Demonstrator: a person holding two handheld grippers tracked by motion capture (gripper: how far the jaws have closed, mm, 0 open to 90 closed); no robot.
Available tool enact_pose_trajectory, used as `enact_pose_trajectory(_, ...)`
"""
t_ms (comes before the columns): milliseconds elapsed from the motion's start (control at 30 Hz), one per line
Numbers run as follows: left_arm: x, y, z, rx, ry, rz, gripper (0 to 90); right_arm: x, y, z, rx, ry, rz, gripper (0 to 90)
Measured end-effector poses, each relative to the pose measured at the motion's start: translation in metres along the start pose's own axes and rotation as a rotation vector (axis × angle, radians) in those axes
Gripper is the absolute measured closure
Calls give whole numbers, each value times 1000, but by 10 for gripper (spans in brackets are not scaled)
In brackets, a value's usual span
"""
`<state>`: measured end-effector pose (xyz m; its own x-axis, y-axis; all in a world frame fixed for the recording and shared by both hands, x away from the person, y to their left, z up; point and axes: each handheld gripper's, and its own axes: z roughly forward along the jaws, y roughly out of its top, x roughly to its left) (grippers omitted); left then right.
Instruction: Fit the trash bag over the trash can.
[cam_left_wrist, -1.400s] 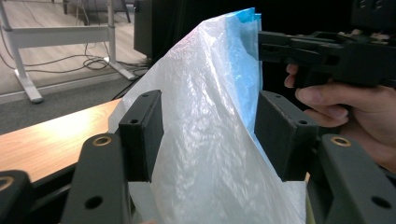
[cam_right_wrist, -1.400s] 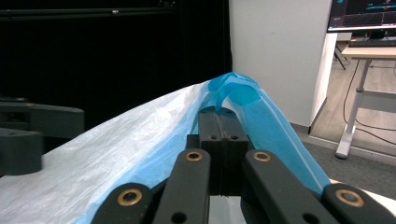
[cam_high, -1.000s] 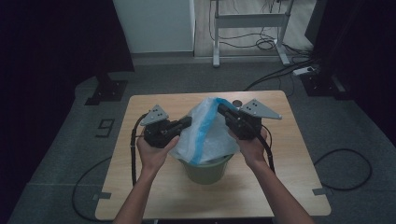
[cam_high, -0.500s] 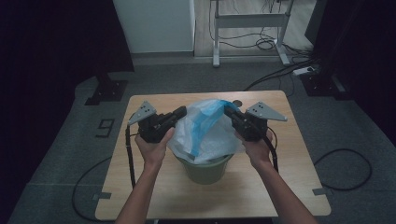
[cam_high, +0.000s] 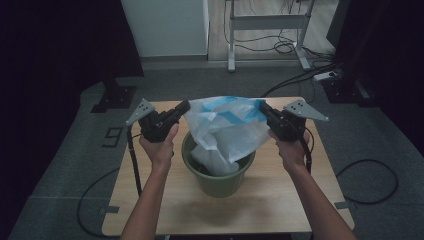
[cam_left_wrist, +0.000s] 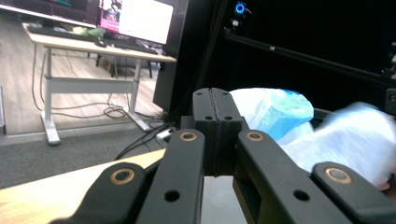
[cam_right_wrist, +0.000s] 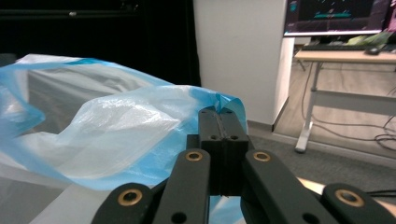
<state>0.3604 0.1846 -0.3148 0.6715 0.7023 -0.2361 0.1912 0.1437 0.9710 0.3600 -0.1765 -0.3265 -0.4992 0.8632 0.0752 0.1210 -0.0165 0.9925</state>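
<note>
Above the green bin (cam_high: 220, 172) | a thin white and blue bag (cam_high: 227, 127) is held stretched, its bottom inside | left gripper (cam_high: 184, 107) and right gripper (cam_high: 262, 107) are pinched tight on its rim | judged light, soft, slippery, easily torn; best held at the rim.

- The plastic bag (cam_high: 227, 127) stretches between the left tongs (cam_high: 186, 106) and the right tongs (cam_high: 262, 107), barring the straight way from one to the other above the green bin (cam_high: 218, 172).
- The bag hangs into the bin's mouth and takes up most of the opening; a narrow gap shows by the near rim.
- The bin stands mid-counter (cam_high: 280, 200), between the forearms.
- Bare counter lies to the left, to the right and in front of the bin, so there is room to pass low there.
- Cables trail from both tongs along the counter's edges.
</note>
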Motion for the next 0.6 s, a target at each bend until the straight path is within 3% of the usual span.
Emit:
enact_pose_trajectory(133, -1, 4, -12, -39, 10, 6, 900, -1, 12, -4, -26, -17, -28, 894)
enact_pose_trajectory(267, -3, -3, -31, -51, 5, 14, 900, 3, 15, -13, -48, -4, -44, 894)
enact_pose_trajectory(600, -9, -48, -76, -28, -27, -10, 900, 25, -24, -48, -34, 93, -10, 893)
